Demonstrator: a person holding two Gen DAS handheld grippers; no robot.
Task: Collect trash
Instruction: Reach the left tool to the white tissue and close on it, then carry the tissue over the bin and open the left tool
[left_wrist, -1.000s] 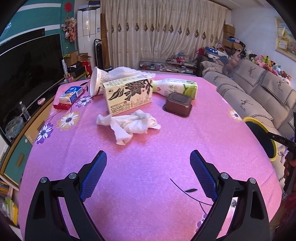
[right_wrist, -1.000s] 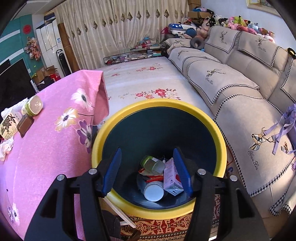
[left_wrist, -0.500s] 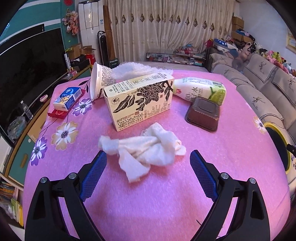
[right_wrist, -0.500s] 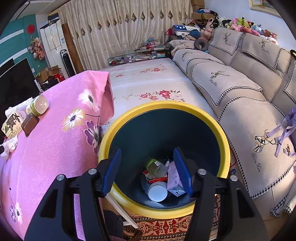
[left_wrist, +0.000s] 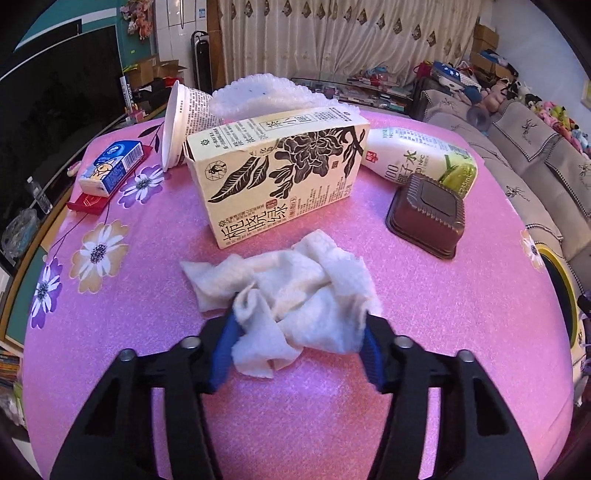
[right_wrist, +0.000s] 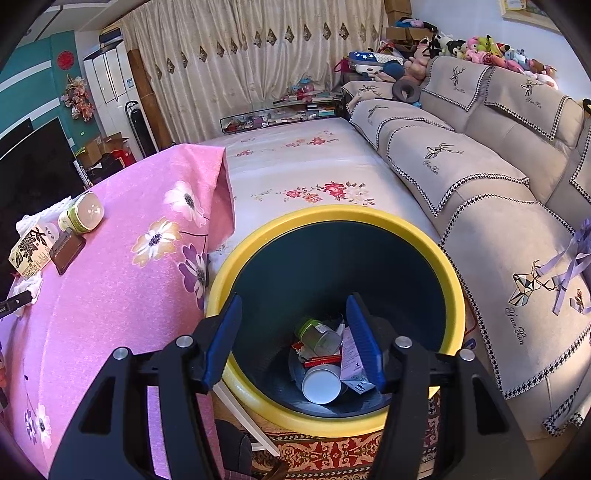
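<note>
Since the earlier frame, left tool (left_wrist: 297, 341) has advanced across the pink desk (left_wrist: 424, 332) and closed onto the crumpled tissue (left_wrist: 291, 295), near of the tea carton (left_wrist: 280, 173). Right tool (right_wrist: 293, 341) hangs open, empty, above the yellow-rimmed bin (right_wrist: 448, 266)

Beige patterned curtains (right_wrist: 236, 70), grey sofa (right_wrist: 491, 155), dark television (left_wrist: 55, 122), teal wall (right_wrist: 33, 70)
</note>
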